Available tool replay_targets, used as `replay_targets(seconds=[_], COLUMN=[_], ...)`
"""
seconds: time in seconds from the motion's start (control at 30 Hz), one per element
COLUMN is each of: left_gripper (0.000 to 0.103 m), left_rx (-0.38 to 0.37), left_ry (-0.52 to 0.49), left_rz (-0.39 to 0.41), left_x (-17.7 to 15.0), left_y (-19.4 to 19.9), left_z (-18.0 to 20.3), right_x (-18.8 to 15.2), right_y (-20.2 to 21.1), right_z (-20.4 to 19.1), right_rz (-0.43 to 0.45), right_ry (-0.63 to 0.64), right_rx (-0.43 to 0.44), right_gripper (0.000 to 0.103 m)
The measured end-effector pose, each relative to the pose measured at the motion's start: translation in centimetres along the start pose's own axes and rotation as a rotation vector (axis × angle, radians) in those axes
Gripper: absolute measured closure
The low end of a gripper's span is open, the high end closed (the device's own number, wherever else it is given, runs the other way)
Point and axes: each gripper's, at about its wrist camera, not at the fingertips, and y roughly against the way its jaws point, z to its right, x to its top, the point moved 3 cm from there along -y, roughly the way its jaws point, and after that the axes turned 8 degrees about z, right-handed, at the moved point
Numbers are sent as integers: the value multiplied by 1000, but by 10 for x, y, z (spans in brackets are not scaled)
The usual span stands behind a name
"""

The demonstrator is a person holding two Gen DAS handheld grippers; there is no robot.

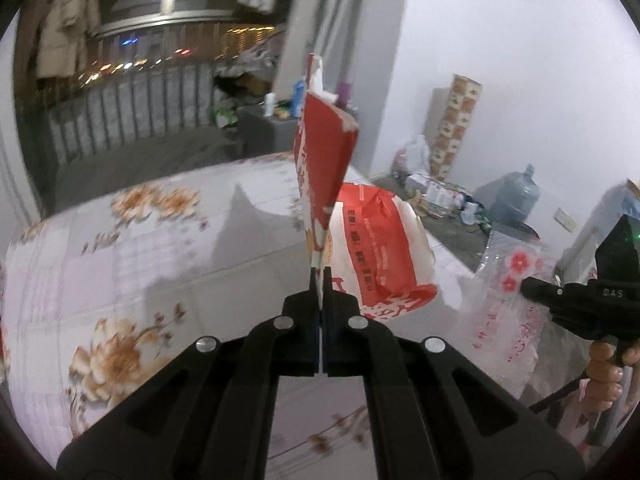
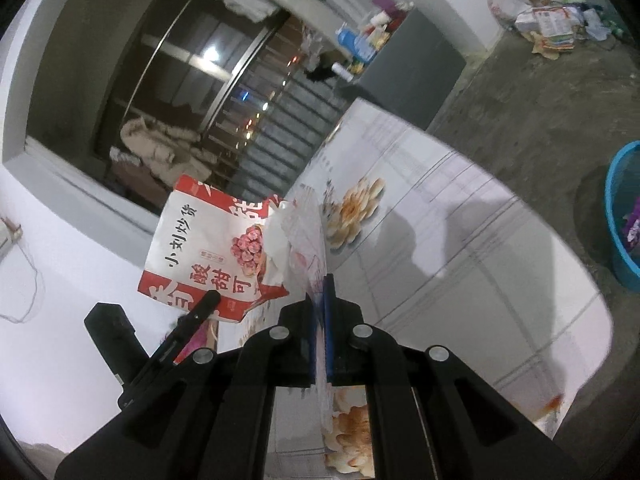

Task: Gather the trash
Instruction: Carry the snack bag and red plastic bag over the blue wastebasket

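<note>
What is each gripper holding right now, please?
Left gripper: shut on the red snack packet.
Right gripper: shut on the clear plastic bag.

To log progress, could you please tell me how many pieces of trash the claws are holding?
2: a red-and-white snack bag pinched in the left claw, and a clear plastic bag pinched in the right claw. More trash may lie out of view.

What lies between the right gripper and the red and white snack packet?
A clear plastic bag with red print, pinched in the right gripper, reaches to the snack packet; the right wrist view shows it.
</note>
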Motion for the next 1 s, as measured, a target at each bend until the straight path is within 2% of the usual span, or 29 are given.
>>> replay_targets(seconds=[0.3, 0.53, 0.63, 0.77, 0.83, 1.0], left_gripper=[103, 103, 103, 103, 103, 103], left_rx=[-153, -306, -363, -437, -472, -527], left_ry=[-184, -332, -395, -481, -531, -664], left_rz=[15, -59, -87, -134, -171, -297], left_x=[23, 15, 8, -4, -15, -53], left_y=[-32, -77, -97, -124, -140, -191], left_z=[101, 198, 240, 292, 319, 388], right_x=[23, 39, 46, 49, 48, 49], right_y=[51, 101, 129, 164, 173, 174], right_z=[51, 106, 136, 187, 211, 262], right_rz=[129, 246, 311, 391, 409, 413], right_ry=[-94, -179, -227, -306, -343, -434], right_rx=[-43, -123, -185, -325, -399, -497], right_gripper=[100, 100, 100, 100, 100, 100])
